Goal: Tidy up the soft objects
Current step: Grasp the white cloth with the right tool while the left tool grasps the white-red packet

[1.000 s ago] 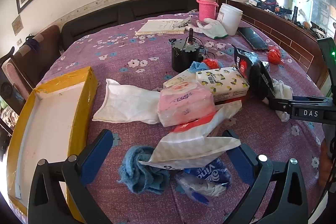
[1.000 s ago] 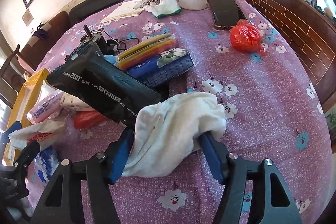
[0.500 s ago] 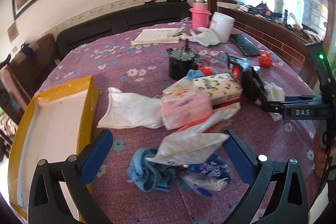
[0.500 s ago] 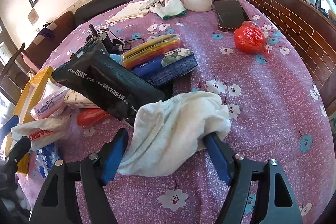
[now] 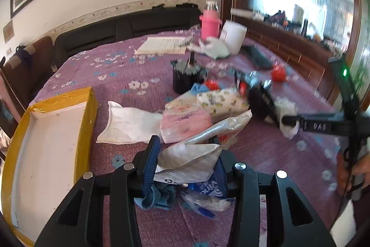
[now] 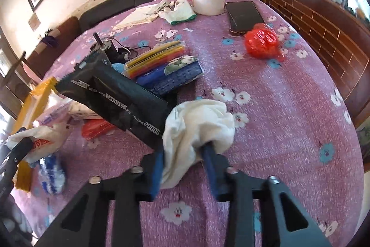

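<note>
The desk [image 5: 143,57] under its purple flowered cloth carries nearly everything loose, so the sorting has barely begun. The yellow box [image 5: 85,112], low to the left of the left gripper [image 5: 185,154], shows only bare white floor in the part that is visible; nothing soft lies in it.

Ahead of that gripper a white cloth [image 5: 129,124], a pink tissue pack [image 5: 185,122] and a patterned tissue pack [image 5: 222,101] lie heaped together. The left gripper has its jaws drawn in around a crinkled white plastic bag [image 5: 192,156]. A blue rag [image 5: 157,196] and a blue-printed wrapper [image 5: 208,189] lie just beneath it; whether the left finger also catches the rag is hard to tell.

The right gripper [image 6: 182,163] is pinched on a white towel [image 6: 198,124], which bunches up just ahead of its fingers, beside a long black packet [image 6: 115,96]. Two pieces appear to be in hand, none delivered; the packs, cloth and rag all remain to be moved.
</note>
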### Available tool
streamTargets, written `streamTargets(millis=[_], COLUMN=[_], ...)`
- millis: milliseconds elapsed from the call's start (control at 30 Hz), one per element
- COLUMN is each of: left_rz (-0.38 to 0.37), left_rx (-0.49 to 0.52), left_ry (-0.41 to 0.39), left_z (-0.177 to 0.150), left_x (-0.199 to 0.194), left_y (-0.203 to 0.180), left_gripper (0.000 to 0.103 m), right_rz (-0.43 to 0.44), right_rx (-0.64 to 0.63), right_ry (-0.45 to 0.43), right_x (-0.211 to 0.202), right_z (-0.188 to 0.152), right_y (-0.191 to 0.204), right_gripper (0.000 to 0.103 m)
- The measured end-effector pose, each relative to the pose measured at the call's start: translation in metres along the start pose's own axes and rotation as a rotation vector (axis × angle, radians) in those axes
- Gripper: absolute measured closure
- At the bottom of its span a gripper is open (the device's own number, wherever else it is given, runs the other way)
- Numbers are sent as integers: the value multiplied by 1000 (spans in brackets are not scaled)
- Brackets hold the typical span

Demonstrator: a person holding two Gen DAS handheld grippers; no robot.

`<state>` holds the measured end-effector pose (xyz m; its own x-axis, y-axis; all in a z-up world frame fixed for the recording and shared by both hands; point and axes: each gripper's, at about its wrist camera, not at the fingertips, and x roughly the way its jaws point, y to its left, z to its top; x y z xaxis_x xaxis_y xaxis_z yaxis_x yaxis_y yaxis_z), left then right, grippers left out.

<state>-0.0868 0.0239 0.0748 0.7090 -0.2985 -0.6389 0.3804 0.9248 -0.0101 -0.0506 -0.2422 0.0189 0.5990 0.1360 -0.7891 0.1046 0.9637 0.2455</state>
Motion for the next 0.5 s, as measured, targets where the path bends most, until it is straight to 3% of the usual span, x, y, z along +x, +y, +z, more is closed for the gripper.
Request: streamTargets(millis=[233, 500], left_rz=[-53, -81], left_rx=[-109, -276], left_ry=[-79, -137], left_z=[1, -6], left_x=[-41, -81], left_y=[25, 82], left_gripper=[61, 61], right_rz=[20, 88], right_rx=[-2, -91], right_ry=[-39, -97], right_x=[-33, -65], right_z=[-12, -12], right_y=[2, 47], right_gripper=[85, 90])
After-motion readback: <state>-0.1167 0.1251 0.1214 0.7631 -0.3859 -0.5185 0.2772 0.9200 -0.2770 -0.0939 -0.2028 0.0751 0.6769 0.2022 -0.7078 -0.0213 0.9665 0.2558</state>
